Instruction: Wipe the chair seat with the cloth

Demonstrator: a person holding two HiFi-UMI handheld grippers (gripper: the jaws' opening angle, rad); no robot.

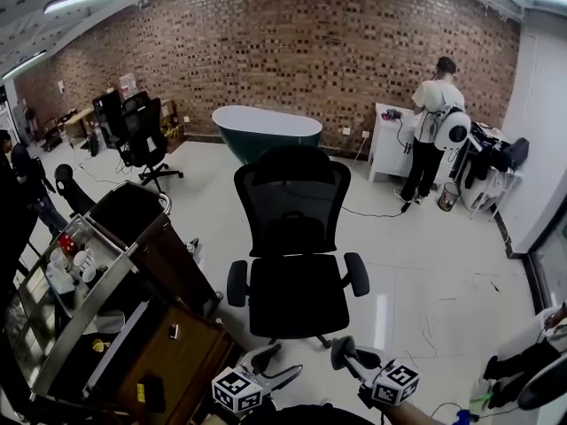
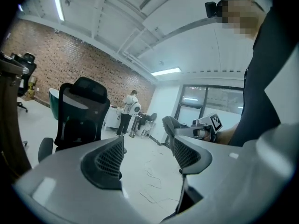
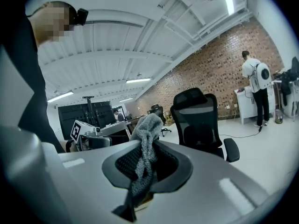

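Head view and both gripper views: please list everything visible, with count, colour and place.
office chair: one, black, mid-floor, straight ahead
cloth: one, grey, clamped in the right gripper
bathtub: one, dark green with white rim, by the brick wall
cart: one, dark brown, left side
cups: a few, white, on the cart's shelf
other office chairs: two it seems, black, back left
table: one, white, back right
standing person: one, white shirt, at that table
left gripper: grey, jaws apart, empty
right gripper: grey, shut on the cloth
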